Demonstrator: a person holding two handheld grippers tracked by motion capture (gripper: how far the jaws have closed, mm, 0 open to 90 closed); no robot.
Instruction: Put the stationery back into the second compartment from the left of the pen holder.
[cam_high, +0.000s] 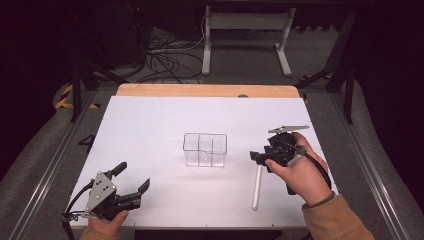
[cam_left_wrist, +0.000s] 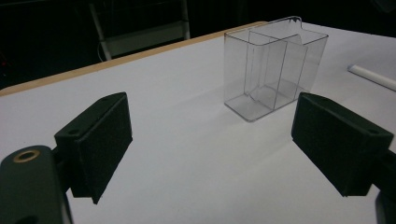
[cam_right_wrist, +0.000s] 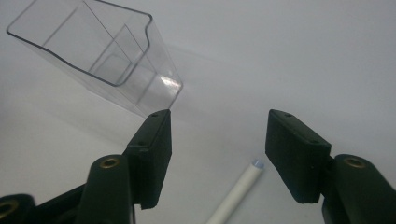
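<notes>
Right now the right tongs hang over the far end of the white tube, jaws apart with nothing clamped. From the right gripper view the tube lies on the desk under the gap between the two pads, nearer the right pad, tip just short of it; no contact visible. Tube runs from under those tongs back toward the person's edge of the desk, almost straight. Clear box stands upright mid-desk, just beside the right tongs on their left, apart from the tube. Its inside is split by partitions into compartments. In the right gripper view the box sits beyond the left pad.

Left tongs sit near the front left corner, jaws spread wide, gripping nothing. Left gripper view: box ahead and well apart from the pads, a bit of tube past it at the right edge. Right hand wraps the right tool; left hand at the desk's front edge.
</notes>
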